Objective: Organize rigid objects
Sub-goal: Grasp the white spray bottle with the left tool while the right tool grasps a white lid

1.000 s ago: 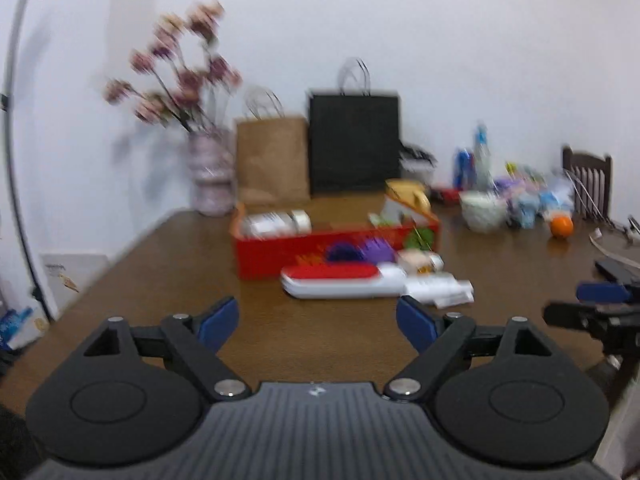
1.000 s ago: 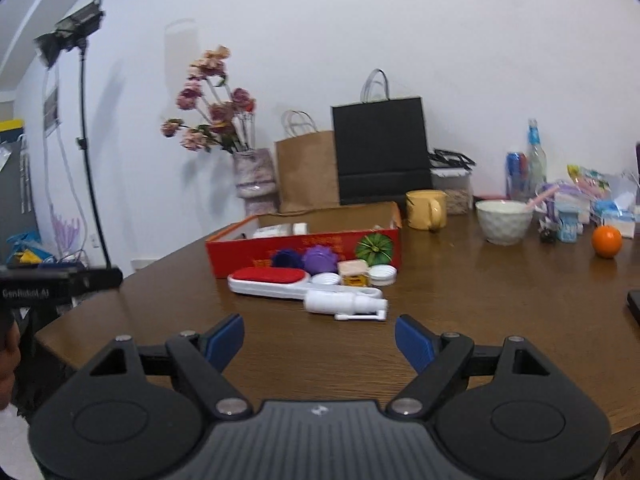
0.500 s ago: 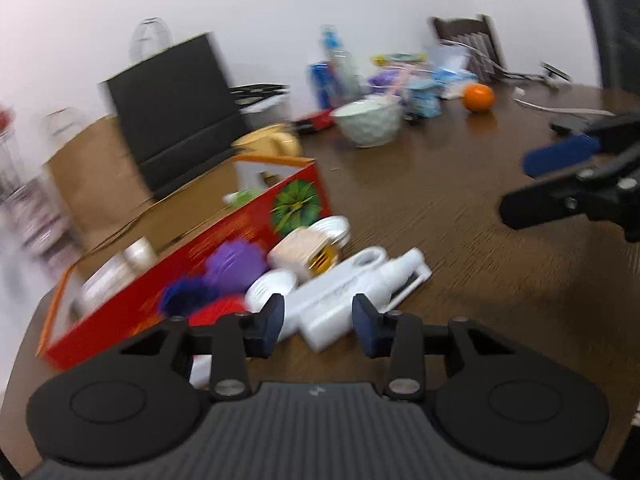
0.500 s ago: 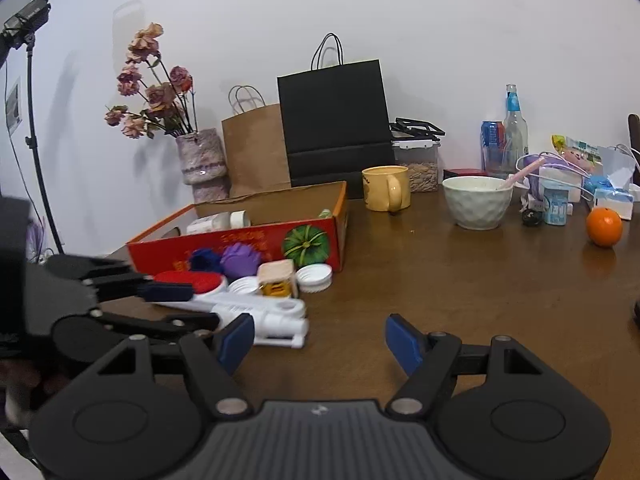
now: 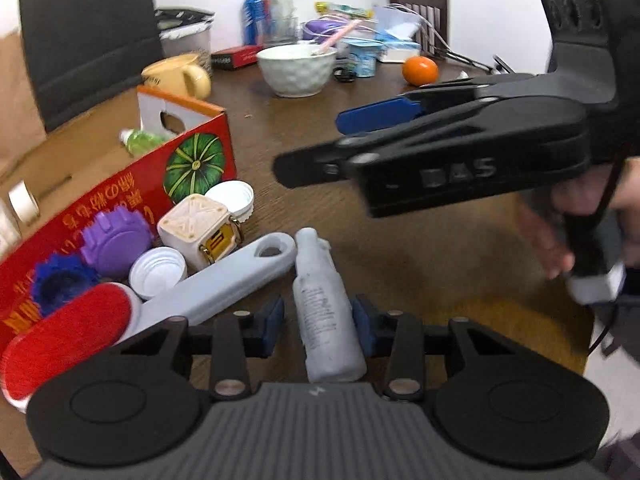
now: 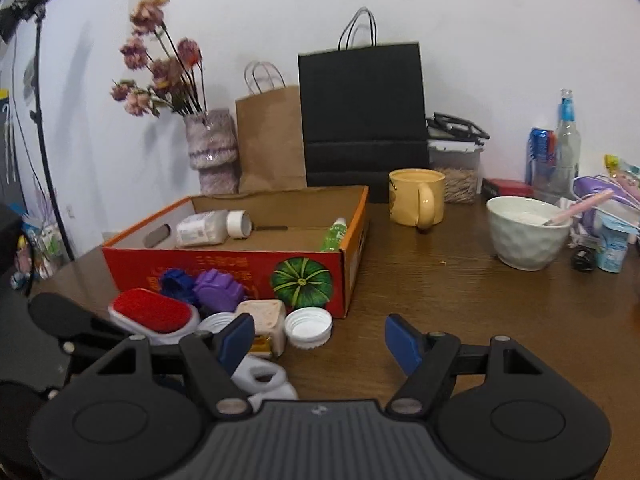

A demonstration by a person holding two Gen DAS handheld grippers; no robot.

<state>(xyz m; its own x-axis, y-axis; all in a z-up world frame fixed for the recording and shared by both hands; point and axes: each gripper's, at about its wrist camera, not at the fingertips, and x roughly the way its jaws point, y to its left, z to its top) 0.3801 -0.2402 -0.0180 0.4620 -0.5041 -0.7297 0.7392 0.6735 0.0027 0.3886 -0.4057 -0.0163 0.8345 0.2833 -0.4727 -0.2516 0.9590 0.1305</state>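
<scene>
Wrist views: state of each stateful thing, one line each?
left gripper: jaws closing around the white spray bottle, pads not visibly pressing yet
white spray bottle: lying flat on the table
right gripper: open, nothing between the fingers
red box: open top, a few items inside
yellow mug: upright
white bowl: upright, pink utensil in it
white jar lid: off its jar, threads up

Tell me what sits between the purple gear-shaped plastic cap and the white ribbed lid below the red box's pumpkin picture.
A cream cube-shaped case with a gold clasp stands there; both wrist views show it.
</scene>
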